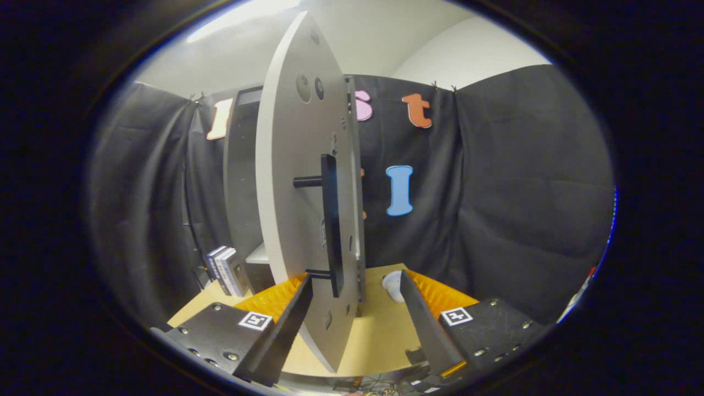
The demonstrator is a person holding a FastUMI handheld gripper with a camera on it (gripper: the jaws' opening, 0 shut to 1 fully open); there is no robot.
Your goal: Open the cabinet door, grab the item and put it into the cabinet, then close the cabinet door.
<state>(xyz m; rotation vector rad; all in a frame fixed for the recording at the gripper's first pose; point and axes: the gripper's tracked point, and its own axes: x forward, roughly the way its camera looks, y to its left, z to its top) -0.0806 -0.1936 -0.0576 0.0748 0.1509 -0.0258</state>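
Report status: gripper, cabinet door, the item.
Gripper open, fingers straddling the door's edge by the handle. Cabinet door swung open. White item on the table, beyond the fingers, not grabbed.

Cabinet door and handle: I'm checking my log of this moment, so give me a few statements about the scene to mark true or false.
1. The grey cabinet door stands open, seen nearly edge-on. True.
2. The tool is shut on the black bar handle. False: its fingers are spread, the door's lower edge and handle between them.
3. A small white rounded item lies on the tan wooden table, just ahead of the right finger. True.
4. Books are stacked on top of the cabinet. False: they stand on the table beside it.
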